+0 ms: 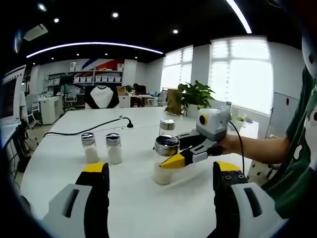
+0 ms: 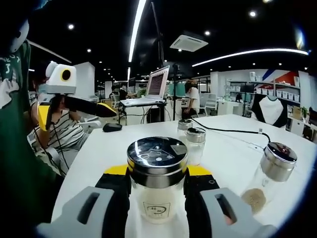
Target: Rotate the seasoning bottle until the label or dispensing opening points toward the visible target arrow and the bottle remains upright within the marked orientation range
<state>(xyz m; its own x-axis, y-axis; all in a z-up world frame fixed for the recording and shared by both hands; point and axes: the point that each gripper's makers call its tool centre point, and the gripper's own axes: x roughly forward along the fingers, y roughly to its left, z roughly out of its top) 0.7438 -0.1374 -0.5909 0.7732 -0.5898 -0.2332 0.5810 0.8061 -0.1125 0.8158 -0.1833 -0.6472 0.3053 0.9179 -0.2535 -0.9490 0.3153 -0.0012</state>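
Standing upright on the white surface [image 2: 233, 148], the seasoning bottle [image 2: 157, 178] is clamped between the right gripper [image 2: 157, 191] fingers, so the grasp looks done. No target arrow is visible, so alignment can't be judged; the left gripper [image 1: 161, 186] fingers are spread wide, holding nothing.

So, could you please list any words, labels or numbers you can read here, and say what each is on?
Nothing can be read.
Label on the held seasoning bottle, gripped by the right gripper: small dark print in a frame, too blurred to read.
Laptop screen: lines of text, too small.
Left gripper: no text.
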